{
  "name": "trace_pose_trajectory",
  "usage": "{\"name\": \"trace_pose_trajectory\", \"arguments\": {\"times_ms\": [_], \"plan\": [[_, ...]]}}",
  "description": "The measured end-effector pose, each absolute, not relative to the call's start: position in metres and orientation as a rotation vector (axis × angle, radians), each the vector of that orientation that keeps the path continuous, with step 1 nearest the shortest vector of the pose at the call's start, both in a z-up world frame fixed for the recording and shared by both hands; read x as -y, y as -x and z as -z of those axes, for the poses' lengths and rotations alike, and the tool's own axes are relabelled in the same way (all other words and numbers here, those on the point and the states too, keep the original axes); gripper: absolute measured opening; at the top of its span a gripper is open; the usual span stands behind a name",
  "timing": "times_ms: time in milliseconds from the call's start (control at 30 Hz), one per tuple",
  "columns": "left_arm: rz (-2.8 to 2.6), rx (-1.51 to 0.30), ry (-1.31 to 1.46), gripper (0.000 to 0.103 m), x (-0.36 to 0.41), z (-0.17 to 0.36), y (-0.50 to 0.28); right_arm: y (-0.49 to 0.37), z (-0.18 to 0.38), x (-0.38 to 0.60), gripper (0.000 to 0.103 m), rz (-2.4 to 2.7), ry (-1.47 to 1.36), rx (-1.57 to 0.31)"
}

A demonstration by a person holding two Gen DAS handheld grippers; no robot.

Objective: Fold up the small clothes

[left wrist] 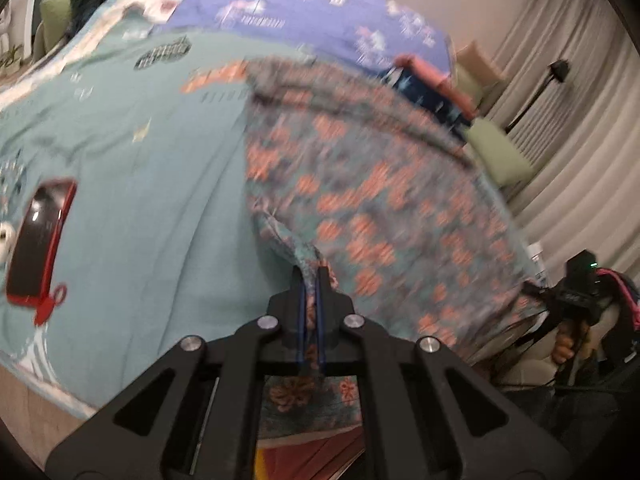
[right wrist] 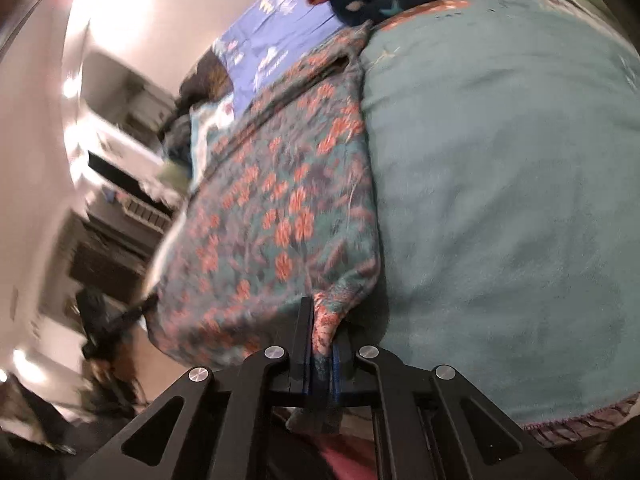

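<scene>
Teal floral garment (left wrist: 360, 208) pinched at one corner in my left gripper (left wrist: 311, 276), its other corner clamped in my right gripper (right wrist: 325, 320), teal blanket (right wrist: 500, 200) beneath, red-cased phone (left wrist: 38, 240) far left of my left gripper.

Soft floral cloth garment (left wrist: 360, 200), fleecy blanket (left wrist: 160, 200)

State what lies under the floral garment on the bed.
The floral garment rests on a teal blanket, with its near corners pinched in the left claw and right claw. Whatever lies beneath its middle is covered.
</scene>
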State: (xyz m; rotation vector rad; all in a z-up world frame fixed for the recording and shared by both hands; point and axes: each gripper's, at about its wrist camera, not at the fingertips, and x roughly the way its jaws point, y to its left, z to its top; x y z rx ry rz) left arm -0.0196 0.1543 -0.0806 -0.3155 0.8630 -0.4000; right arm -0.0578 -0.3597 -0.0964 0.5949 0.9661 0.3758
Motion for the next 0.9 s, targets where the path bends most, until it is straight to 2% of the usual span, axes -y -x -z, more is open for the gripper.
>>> {"name": "trace_pose_trajectory", "arguments": {"times_ms": [433,900], "plan": [[0.447,-0.615,0.387,0.005,-0.169,0.0,0.002,0.051,-0.007,0.372,0.005,-0.582,-0.658,-0.614],[0.378,-0.53,0.354,0.005,-0.156,-0.051,-0.063,-0.026,-0.064,0.365,0.005,-0.575,-0.638,-0.483]]}}
